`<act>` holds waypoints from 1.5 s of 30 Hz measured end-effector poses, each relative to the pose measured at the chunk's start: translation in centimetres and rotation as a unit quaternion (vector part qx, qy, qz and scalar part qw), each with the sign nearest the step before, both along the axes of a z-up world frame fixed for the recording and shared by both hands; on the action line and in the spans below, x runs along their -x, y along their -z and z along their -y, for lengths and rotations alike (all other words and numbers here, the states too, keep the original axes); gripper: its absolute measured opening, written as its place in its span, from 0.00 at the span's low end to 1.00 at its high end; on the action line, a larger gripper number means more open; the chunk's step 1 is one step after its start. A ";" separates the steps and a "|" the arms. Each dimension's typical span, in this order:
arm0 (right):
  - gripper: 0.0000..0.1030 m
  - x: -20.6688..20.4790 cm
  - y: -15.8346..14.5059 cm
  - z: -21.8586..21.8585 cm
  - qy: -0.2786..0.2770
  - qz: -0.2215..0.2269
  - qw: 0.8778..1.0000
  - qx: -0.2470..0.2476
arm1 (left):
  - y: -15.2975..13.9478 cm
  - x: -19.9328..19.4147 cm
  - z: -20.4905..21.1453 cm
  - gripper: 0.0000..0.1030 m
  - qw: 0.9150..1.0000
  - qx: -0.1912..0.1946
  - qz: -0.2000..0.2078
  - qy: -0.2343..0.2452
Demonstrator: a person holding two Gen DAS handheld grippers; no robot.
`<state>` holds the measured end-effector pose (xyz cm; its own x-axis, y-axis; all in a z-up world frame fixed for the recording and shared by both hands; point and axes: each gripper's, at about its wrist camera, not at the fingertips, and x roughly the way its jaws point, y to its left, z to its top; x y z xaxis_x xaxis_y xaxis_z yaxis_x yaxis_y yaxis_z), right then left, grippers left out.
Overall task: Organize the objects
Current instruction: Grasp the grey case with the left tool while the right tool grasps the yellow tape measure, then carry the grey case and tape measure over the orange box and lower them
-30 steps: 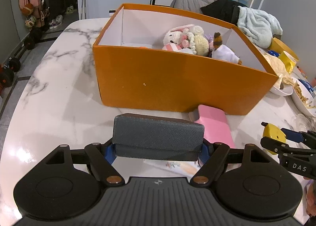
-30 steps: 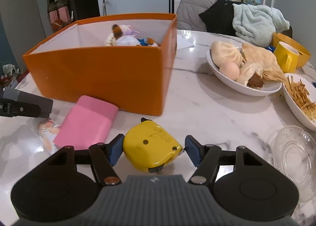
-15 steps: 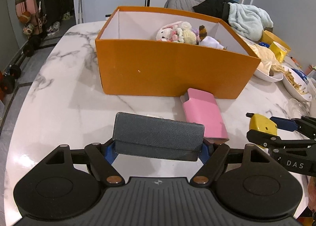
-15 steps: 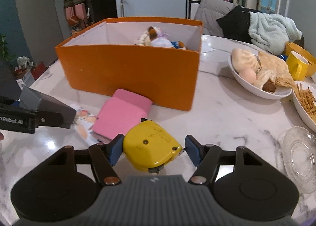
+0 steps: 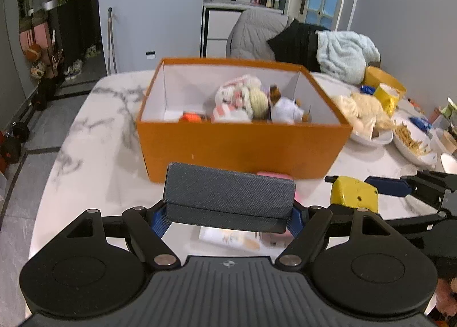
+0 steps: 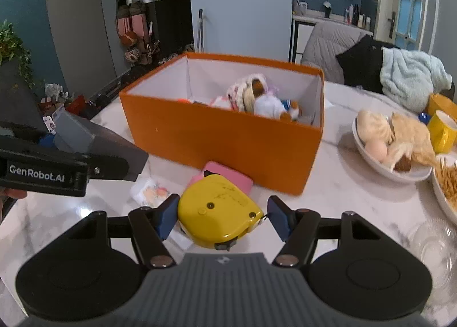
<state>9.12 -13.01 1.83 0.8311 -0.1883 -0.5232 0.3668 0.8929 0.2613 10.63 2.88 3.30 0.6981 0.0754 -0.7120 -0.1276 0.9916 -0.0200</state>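
Carrying both loads over the near wall of the orange box [image 5: 242, 150] looks like the step in hand, and doing it well means lifting each high enough to clear that rim before letting go. Ahead of both tongs, the box stands open with soft toys [image 5: 248, 101] heaped toward its far right corner, so the bare white floor on its left side is the better landing spot. The left tongs [image 5: 228, 215] stand wide but are clamped on the ends of a dark grey textured case [image 5: 228, 195], held level across the pads; being long, it should go in lengthwise along the wall, not across the toys. The right tongs [image 6: 220, 218] sit narrower, gripping a yellow tape measure [image 6: 218, 210] that is rounded and could slip, so I would release it low inside the box, not drop it from above. A pink pad [image 6: 228, 177] lies flat just beyond the right tongs, against the foot of the box, with a small printed packet [image 6: 148, 191] to its left.

Below the tongs, the white marble surface [image 5: 94, 133] is glossy and veined, with bowls of food [image 6: 394, 141], a yellow mug [image 6: 441, 133] and a glass dish [image 6: 428, 244] off to the right. Beyond are a chair draped with clothes, a blue-paned door and a dim hallway.
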 end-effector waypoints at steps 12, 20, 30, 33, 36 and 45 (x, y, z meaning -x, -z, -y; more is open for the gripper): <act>0.66 -3.2 -3.6 2.7 -0.013 0.021 1.000 0.012 | -3.2 -6.9 -2.1 0.87 0.999 -0.007 0.031 -0.025; 0.66 -8.8 -4.7 5.3 -0.028 0.019 0.999 0.008 | -2.3 -14.2 -4.1 0.87 0.999 -0.007 0.021 -0.049; 0.66 -14.9 -2.7 7.4 -0.051 0.000 0.999 -0.016 | 1.1 -19.6 -5.5 0.87 0.998 -0.003 -0.025 -0.063; 0.66 -15.9 -1.8 7.7 -0.057 -0.008 0.998 -0.024 | 2.2 -20.5 -5.5 0.87 0.997 -0.002 -0.036 -0.063; 0.66 -16.7 -1.1 8.1 -0.057 -0.013 0.998 -0.023 | 2.8 -21.0 -5.4 0.87 0.997 -0.003 -0.044 -0.062; 0.67 -17.6 -0.1 8.2 -0.052 -0.023 0.998 -0.020 | 3.9 -22.3 -4.9 0.87 0.996 -0.027 -0.061 -0.065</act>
<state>26.71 -21.22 1.93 0.8195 -0.0815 -0.5672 0.2859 0.9160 0.2814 32.91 7.73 -0.63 0.5893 0.2000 -0.7828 -0.2528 0.9659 0.0565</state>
